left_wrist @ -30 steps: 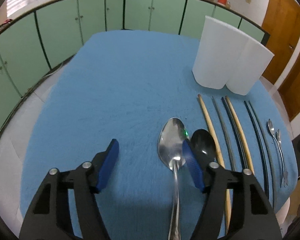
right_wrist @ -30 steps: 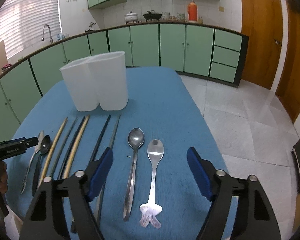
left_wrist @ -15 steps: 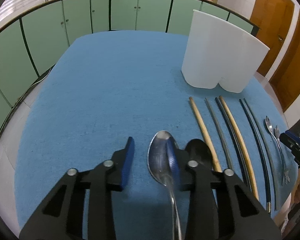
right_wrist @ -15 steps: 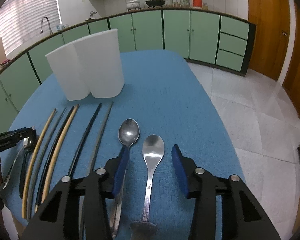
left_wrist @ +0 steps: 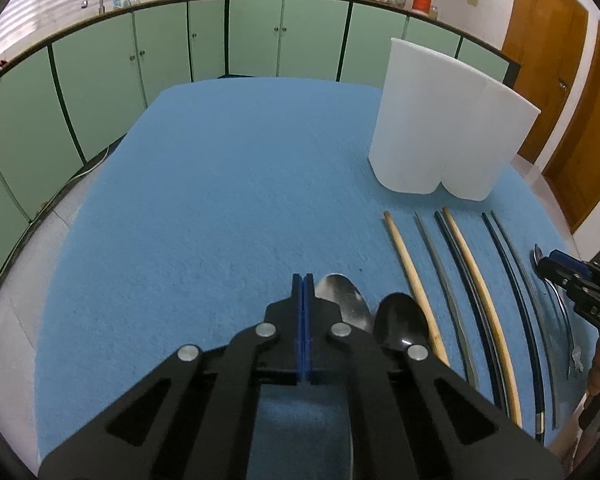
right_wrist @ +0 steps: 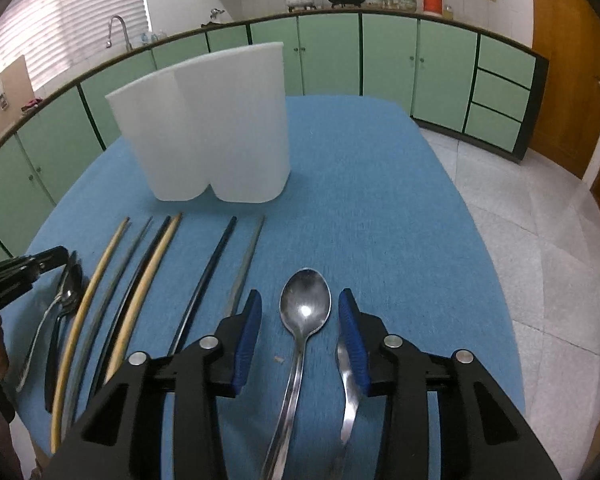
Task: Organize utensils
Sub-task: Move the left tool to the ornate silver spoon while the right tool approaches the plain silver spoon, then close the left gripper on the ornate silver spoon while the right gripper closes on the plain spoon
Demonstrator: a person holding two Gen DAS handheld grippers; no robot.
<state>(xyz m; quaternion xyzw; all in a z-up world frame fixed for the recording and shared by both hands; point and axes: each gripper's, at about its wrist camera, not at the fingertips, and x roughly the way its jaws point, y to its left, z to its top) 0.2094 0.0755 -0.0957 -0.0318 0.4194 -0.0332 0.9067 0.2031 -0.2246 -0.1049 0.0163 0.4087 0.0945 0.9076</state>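
Note:
My left gripper [left_wrist: 302, 280] is shut, its blue pads pressed together with nothing between them. A silver spoon [left_wrist: 346, 300] lies just right of its fingers, beside a black spoon [left_wrist: 400, 318]. My right gripper [right_wrist: 300, 296] stands open low over the blue table, astride the bowl of another silver spoon [right_wrist: 306, 306] without touching it. A second spoon's handle [right_wrist: 346, 384] shows behind its right pad [right_wrist: 352, 340]. Several chopsticks [right_wrist: 140, 292] lie in a row, and behind them stands the white two-compartment holder [right_wrist: 212, 132]. The holder [left_wrist: 440, 128] also stands at the back right in the left wrist view.
The blue cloth [left_wrist: 220, 200] covers the table, whose edges drop off to a tiled floor [right_wrist: 540, 240]. Green cabinets [left_wrist: 260, 40] ring the room. The left gripper [right_wrist: 24, 272] shows at the left edge of the right wrist view, and the right gripper [left_wrist: 556, 268] at the right edge of the left one.
The left jaws closed fully and the silver spoon ended up outside them, to the right. The right jaws narrowed, dropped and shifted left, from around the right-hand spoon to around the left-hand one.

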